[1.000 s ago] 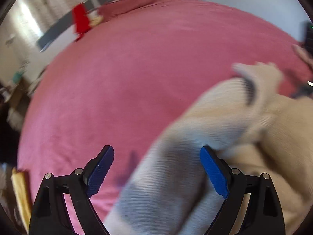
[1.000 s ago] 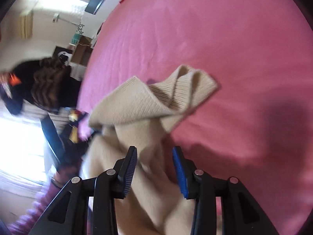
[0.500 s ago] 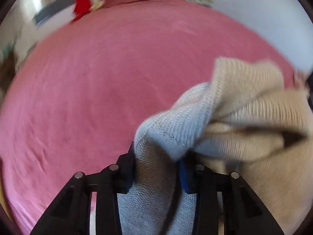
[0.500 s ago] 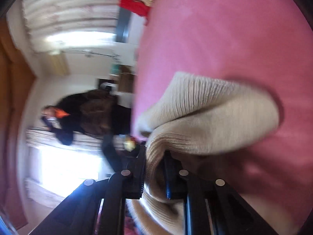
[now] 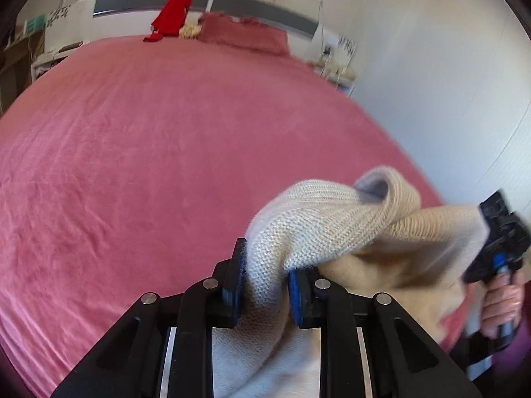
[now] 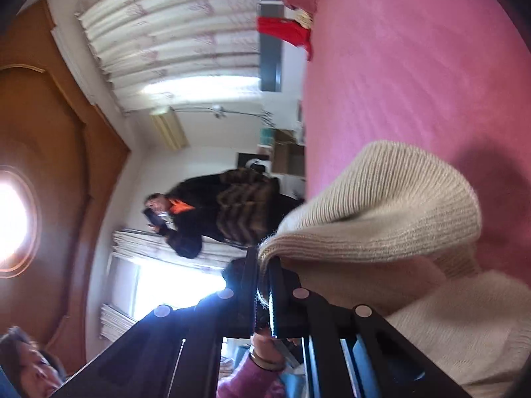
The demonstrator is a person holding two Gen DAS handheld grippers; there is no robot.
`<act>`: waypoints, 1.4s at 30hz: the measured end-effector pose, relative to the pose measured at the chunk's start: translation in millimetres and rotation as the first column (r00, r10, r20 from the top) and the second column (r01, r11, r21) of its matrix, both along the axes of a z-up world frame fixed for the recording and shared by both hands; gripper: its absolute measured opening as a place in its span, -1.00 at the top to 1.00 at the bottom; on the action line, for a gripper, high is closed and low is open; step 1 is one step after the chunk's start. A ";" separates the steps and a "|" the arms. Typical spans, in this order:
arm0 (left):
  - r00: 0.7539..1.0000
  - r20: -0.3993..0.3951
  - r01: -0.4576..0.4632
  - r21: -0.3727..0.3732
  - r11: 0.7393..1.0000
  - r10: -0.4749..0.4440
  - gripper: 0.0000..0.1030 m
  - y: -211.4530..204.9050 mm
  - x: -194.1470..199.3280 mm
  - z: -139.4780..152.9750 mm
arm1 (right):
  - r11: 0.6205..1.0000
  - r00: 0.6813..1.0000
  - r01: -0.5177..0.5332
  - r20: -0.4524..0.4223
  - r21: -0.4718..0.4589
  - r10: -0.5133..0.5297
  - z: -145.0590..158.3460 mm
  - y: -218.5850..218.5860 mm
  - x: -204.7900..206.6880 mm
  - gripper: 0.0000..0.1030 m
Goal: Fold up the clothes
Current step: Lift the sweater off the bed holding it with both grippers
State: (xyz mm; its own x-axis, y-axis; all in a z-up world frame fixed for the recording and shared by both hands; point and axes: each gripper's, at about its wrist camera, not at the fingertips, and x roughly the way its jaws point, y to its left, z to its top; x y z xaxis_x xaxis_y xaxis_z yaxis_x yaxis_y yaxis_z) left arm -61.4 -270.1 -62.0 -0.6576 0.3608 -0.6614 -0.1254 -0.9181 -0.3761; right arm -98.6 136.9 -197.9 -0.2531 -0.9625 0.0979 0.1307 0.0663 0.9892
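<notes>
The pink bed fills most of your left view, its cover bare and lightly creased, with a red garment hanging at the far headboard. Above the near right part of the bed you hold the cream knitted sweater, bunched and lifted between your two tools. Your left gripper has a thick fold of the knit packed between its blue-padded fingers; they are closing on it, the wool bulging out above and trailing down below them. From there the sweater twists to the right toward your right gripper, seen at the edge of the left view with your hand around its handle. In the right view, your right gripper has its fingers pressed nearly together, clamped on a thin edge of the sweater, which arches over them to the right.
</notes>
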 end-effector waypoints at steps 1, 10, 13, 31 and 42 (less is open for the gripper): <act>0.999 -0.034 0.004 0.025 1.000 -0.003 0.55 -2.9 7.1 14.6 | 1.000 1.000 0.008 -0.011 -0.021 -0.008 8.9 0.0 -0.9 0.91; 0.920 -0.385 0.076 0.006 0.997 -0.068 0.55 5.8 81.5 179.6 | 0.977 0.935 -0.001 -0.347 -0.212 -0.074 193.9 10.3 -0.3 0.91; 0.893 -0.435 0.111 -0.035 0.993 -0.115 0.55 2.9 100.9 207.6 | 0.974 0.885 -0.030 -0.458 -0.225 -0.079 248.1 5.0 17.5 0.91; 0.982 0.183 0.047 -0.046 0.998 -0.037 0.13 13.4 200.0 -76.4 | 0.981 0.984 -0.046 0.176 0.188 0.013 -51.1 -19.1 87.8 0.88; 0.975 0.070 0.224 -0.291 0.930 -0.213 -0.57 67.1 184.3 -51.8 | 0.888 0.988 -0.157 0.083 0.433 0.134 -48.4 -30.7 109.4 0.26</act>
State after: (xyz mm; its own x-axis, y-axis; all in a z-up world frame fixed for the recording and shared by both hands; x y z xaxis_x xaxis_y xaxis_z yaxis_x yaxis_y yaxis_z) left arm 122.9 -203.0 -113.8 -0.5576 0.2777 -0.7823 -0.3266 -0.9398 -0.1008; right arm 10.8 106.2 -246.3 -0.1006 -0.9314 -0.3498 0.1036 -0.3595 0.9274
